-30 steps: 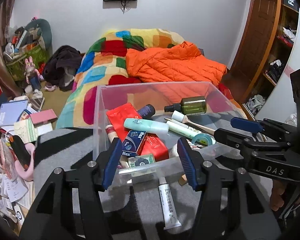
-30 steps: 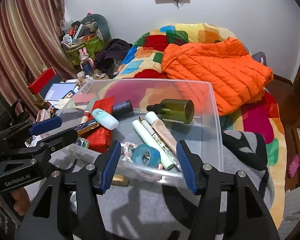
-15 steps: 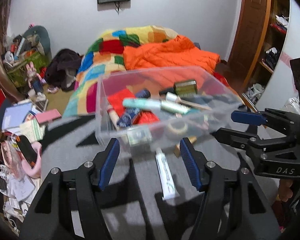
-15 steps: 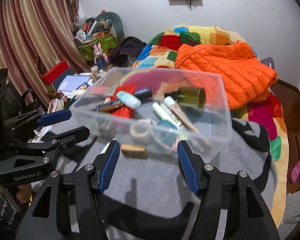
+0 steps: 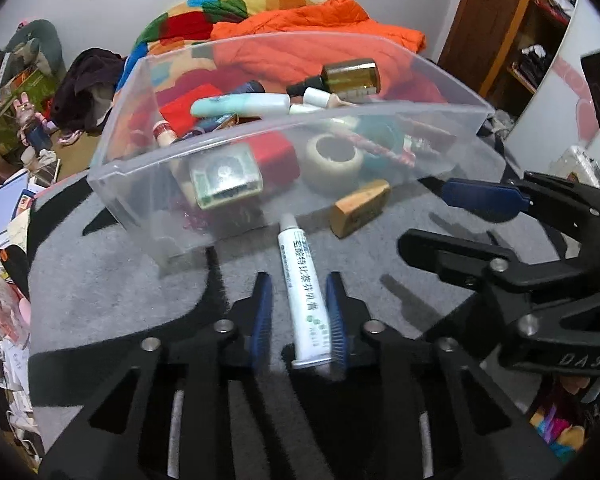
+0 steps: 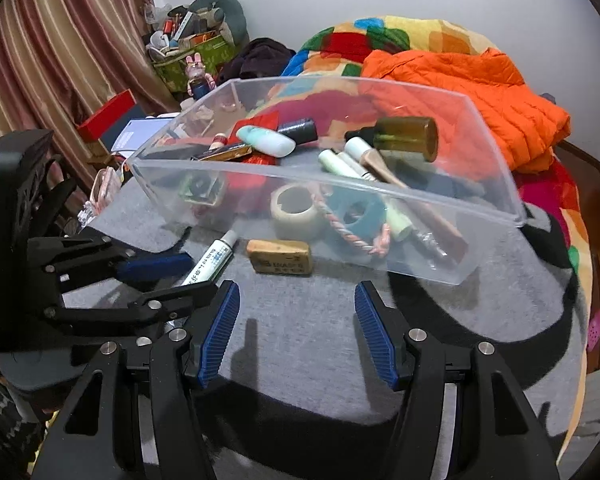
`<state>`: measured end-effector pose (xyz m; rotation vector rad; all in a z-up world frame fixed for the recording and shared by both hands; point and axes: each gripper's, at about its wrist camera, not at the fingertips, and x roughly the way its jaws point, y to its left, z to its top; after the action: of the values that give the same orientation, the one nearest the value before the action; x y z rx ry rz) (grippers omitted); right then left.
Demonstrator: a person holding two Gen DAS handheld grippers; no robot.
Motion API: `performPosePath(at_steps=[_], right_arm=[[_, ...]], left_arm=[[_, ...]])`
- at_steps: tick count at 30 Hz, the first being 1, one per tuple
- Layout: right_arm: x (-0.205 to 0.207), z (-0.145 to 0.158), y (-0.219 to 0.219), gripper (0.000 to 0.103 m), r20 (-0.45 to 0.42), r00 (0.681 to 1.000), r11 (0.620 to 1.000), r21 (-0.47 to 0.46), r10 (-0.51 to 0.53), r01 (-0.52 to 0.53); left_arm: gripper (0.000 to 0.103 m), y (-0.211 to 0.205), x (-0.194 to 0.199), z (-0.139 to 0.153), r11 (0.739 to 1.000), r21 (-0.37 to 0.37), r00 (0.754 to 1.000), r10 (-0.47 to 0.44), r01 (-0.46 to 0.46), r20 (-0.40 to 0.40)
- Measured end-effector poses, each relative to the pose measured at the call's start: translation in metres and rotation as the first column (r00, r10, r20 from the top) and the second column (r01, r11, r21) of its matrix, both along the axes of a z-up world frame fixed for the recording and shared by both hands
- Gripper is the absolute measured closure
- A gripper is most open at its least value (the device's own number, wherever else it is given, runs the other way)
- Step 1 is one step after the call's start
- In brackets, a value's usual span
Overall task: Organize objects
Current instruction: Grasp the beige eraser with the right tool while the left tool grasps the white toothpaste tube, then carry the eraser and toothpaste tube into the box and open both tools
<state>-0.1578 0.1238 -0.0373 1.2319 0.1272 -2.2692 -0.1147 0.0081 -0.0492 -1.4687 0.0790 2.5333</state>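
A white ointment tube lies on the grey mat in front of a clear plastic bin. My left gripper straddles the tube's lower half, its blue pads narrowed close around it; whether they touch it is unclear. The tube also shows in the right wrist view, with the left gripper around it. A tan block lies beside the tube; it also shows in the right wrist view. My right gripper is open and empty, over bare mat before the block. The bin holds bottles, tubes and tape rolls.
A patchwork blanket and an orange jacket lie on the bed behind the bin. Cluttered books and boxes sit left of the mat. A wooden door and shelves stand at the right.
My left gripper has dropped down over the white tube and its fingers have narrowed around it. My right gripper has pulled back from the bin and stayed open.
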Motion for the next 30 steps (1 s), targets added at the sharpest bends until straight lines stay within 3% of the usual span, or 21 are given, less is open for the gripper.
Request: performPosePath(at_steps=[1, 15, 17, 19, 23, 25, 30], right_arm=[[-0.001, -0.001, -0.002, 0.047, 0.005, 1.000, 1.000, 0.000, -0.001, 0.001], [-0.017, -0.019, -0.033, 0.047, 0.069, 0.994, 0.997, 0.006, -0.082, 0.081], [-0.017, -0.019, -0.036, 0.052, 0.063, 0.993, 0.995, 0.012, -0.096, 0.096], [-0.015, -0.020, -0.038, 0.065, 0.062, 0.993, 0.995, 0.020, -0.101, 0.100], [-0.009, -0.017, -0.037, 0.065, 0.061, 0.993, 0.995, 0.007, -0.098, 0.098], [-0.003, -0.015, -0.035, 0.066, 0.056, 0.994, 0.995, 0.007, -0.095, 0.095], [0.011, -0.002, -0.027, 0.066, 0.039, 0.996, 0.996, -0.017, -0.083, 0.084]], left_arm=[[0.086, 0.000, 0.001, 0.001, 1.000, -0.003, 1.000, -0.004, 0.004, -0.003], [0.086, -0.046, 0.039, 0.024, 0.993, 0.081, 0.989, 0.093, -0.084, -0.113], [0.086, -0.054, 0.044, 0.024, 0.990, 0.100, 0.987, 0.109, -0.097, -0.121], [0.086, -0.061, 0.050, 0.025, 0.987, 0.122, 0.985, 0.123, -0.108, -0.123], [0.087, -0.068, 0.053, 0.026, 0.980, 0.153, 0.982, 0.144, -0.125, -0.124], [0.095, -0.072, 0.055, 0.029, 0.978, 0.163, 0.980, 0.150, -0.128, -0.128], [0.095, -0.072, 0.061, 0.042, 0.976, 0.178, 0.976, 0.157, -0.129, -0.153]])
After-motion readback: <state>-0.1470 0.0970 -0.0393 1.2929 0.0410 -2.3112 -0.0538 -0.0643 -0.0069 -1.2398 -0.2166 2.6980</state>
